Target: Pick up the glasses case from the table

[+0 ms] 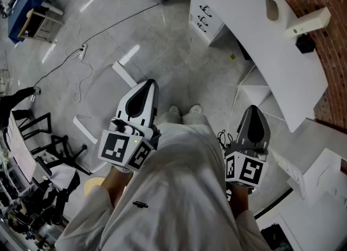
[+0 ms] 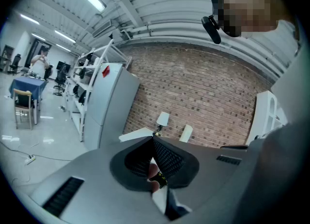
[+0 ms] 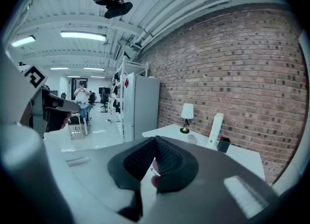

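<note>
A pale oval glasses case (image 1: 271,9) lies on the white curved table (image 1: 244,17) at the top right of the head view, between a small lamp and a white upright box. It also shows small in the right gripper view, the case (image 3: 193,139) beyond the jaw tips. Both grippers are held close to the person's body, well short of the table. My left gripper (image 1: 147,83) is shut with nothing in it, its tips (image 2: 154,137) meeting. My right gripper (image 1: 254,109) is shut and empty too, with its tips (image 3: 155,138) together.
On the table stand a lamp (image 3: 186,116), a white upright box (image 1: 309,22) and a small black pot (image 1: 305,44). White drawers (image 1: 206,19) sit under the table's left end. Cables (image 1: 81,71) run over the grey floor. More white furniture (image 1: 314,174) is at the right.
</note>
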### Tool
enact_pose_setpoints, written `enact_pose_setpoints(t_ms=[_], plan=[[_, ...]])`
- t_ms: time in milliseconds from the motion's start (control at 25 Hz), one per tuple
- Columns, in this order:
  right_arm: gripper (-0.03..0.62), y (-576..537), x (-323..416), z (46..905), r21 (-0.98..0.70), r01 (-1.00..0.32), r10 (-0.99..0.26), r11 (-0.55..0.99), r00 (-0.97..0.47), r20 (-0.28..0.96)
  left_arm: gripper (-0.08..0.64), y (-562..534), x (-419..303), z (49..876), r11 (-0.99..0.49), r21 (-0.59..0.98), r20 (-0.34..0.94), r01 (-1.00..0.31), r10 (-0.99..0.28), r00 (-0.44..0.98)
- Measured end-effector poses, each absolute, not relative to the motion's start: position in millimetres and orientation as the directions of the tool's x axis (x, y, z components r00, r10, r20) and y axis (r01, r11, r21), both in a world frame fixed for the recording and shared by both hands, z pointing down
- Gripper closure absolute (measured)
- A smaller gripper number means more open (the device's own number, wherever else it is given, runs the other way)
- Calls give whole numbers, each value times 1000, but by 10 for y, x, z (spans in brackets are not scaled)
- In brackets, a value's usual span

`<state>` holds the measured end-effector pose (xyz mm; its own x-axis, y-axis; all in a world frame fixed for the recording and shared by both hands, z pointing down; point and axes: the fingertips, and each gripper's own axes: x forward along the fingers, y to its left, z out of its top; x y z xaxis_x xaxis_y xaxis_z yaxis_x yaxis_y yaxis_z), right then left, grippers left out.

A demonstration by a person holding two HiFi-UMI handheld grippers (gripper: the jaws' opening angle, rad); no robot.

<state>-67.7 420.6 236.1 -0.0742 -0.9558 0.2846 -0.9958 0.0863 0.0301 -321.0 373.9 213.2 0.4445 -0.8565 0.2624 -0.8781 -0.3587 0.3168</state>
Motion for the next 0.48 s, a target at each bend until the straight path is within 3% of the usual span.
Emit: enact_pose_setpoints(t_ms=[240, 480], plan=[[580, 4401, -90, 2266, -12, -998, -963, 63, -64, 262, 552, 4037, -2279, 1972, -440, 281, 258, -853, -822, 508], [581, 4488, 192, 2276, -66, -997, -972, 47, -61, 228, 552, 4127, -1886, 1959, -484, 260, 242, -836, -805, 541]])
